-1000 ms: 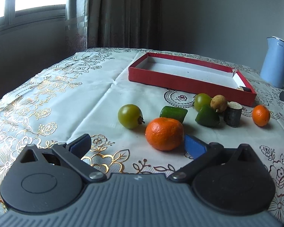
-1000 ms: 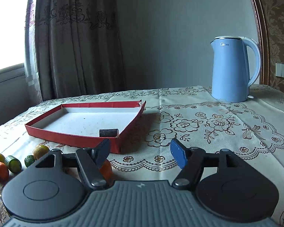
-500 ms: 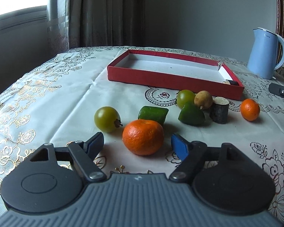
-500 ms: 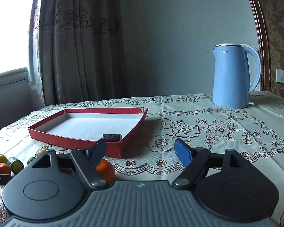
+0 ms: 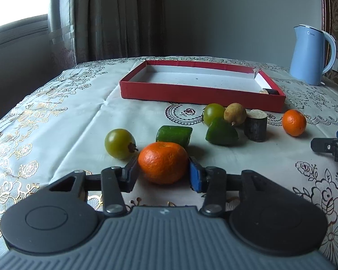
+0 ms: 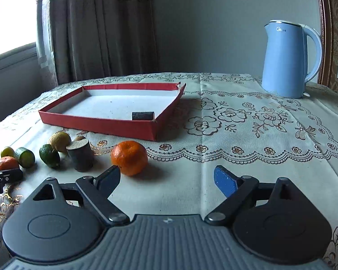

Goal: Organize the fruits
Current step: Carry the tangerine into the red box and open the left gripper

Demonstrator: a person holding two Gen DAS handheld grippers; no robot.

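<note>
1. Fingers of the left gripper [image 5: 163,172] press both sides of the large mandarin [image 5: 163,162], which sits on the tablecloth [image 5: 56,121].
2. Beyond those fingers lie 2 green tomatoes, 2 green chunks and a brown stump [image 5: 255,124]; farther ahead is the red tray [image 5: 200,94].
3. Right gripper [image 6: 166,178] is spread wide, gripping nothing; the small mandarin [image 6: 129,157] lies just ahead of its left finger.

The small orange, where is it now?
In the right wrist view, the small orange lies on the tablecloth, before the red tray, right of the dark stump.
</note>
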